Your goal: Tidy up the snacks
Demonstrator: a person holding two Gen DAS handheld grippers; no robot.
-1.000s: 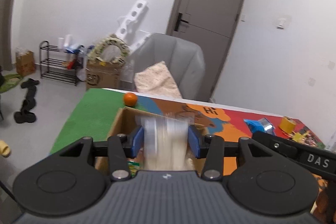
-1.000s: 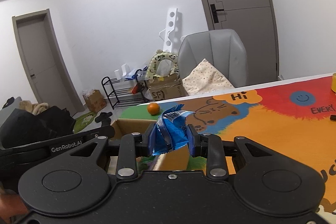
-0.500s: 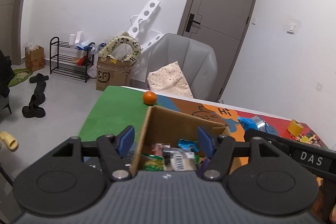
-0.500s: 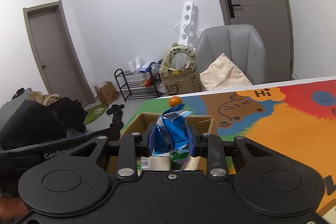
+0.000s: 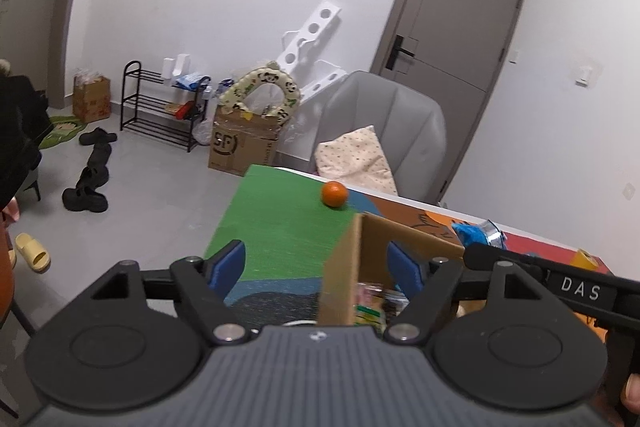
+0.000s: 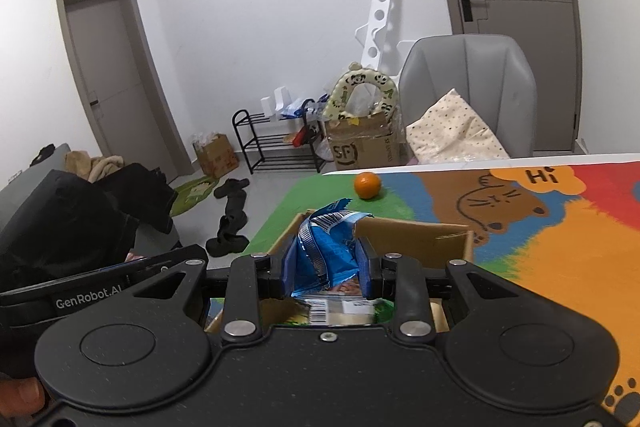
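- White-walled room with grey doors; grey armchair (image 6: 468,83) behind, black shoe rack (image 5: 160,107) by the wall.
- Counter (image 6: 580,235) under a colourful cartoon mat, green at the near corner.
- Cardboard box (image 6: 416,241) on the counter, open-topped, snack packets inside.
- Left gripper (image 5: 316,267) hanging over the box's left wall, fingers (image 5: 228,263) spread wide, nothing between them.
- Right gripper (image 6: 324,267) above the box, fingers (image 6: 366,267) clenched on a crumpled blue snack bag (image 6: 324,251).
- Orange (image 6: 367,185) beyond the box on the green patch, well apart from it.
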